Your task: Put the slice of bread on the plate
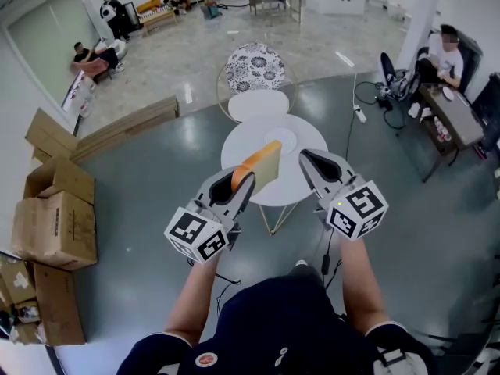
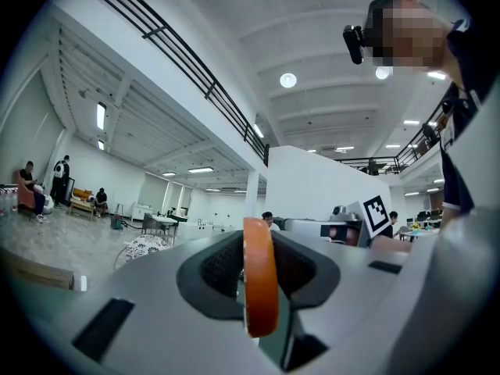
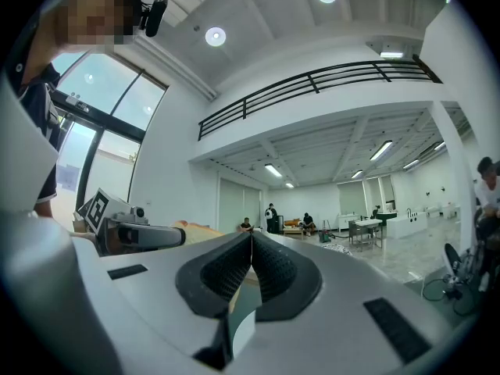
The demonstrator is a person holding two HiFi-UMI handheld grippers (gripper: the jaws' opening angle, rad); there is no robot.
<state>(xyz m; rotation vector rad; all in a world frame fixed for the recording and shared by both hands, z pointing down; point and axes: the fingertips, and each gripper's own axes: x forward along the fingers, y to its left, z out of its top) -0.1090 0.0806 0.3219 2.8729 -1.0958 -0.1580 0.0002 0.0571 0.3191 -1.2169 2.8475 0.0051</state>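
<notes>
My left gripper [image 1: 244, 180] is shut on a slice of bread [image 1: 262, 165] with an orange-brown crust, held on edge in the air over the near side of a round white table [image 1: 238, 148]. A white plate [image 1: 281, 140] lies on the table just beyond the bread. The left gripper view shows the crust [image 2: 260, 276] edge-on, clamped between the pads. My right gripper [image 1: 305, 156] hovers beside it over the table's right side, jaws shut and empty. Its own view shows the pads [image 3: 251, 260] meeting, with the left gripper [image 3: 141, 235] and the bread [image 3: 199, 229] off to the left.
Beyond the table stand a white chair [image 1: 258, 105] and a round patterned seat [image 1: 255, 67]. Cardboard boxes [image 1: 55, 217] are stacked on the floor at left. A person sits at a desk [image 1: 449, 112] at right, with cables [image 1: 355, 104] trailing on the floor nearby.
</notes>
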